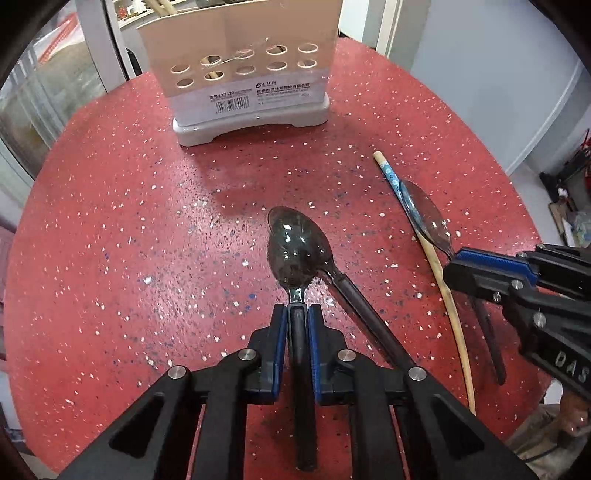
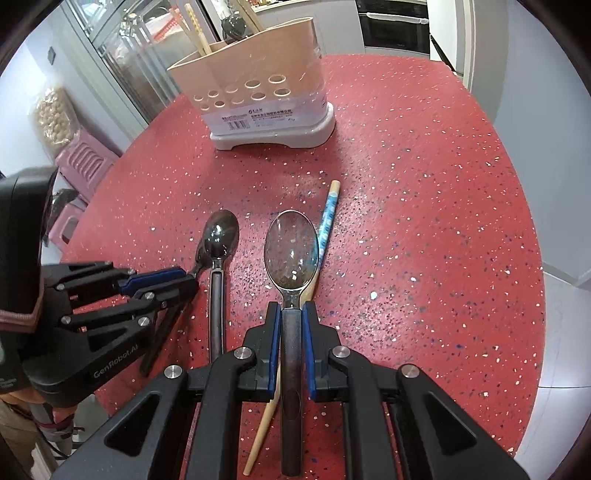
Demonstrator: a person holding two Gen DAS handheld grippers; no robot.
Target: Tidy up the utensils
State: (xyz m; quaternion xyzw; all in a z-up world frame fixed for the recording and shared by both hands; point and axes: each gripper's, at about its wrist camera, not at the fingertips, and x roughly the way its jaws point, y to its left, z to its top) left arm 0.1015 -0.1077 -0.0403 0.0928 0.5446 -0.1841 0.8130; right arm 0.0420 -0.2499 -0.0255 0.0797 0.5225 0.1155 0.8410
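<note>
Your holder (image 2: 258, 96) has chopsticks (image 2: 195, 31) inside; each gripper, left (image 1: 297, 314) and right (image 2: 291, 314), clamps a spoon.

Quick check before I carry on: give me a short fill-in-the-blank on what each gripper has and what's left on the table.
1. The left gripper is shut on the handle of a ____.
2. The right gripper grips a spoon whose bowl overlaps the ____ lying on the red table.
3. The utensil holder stands upright, and its lower front shows two rows of round ____.

Missing words: spoon; chopstick; holes
</note>
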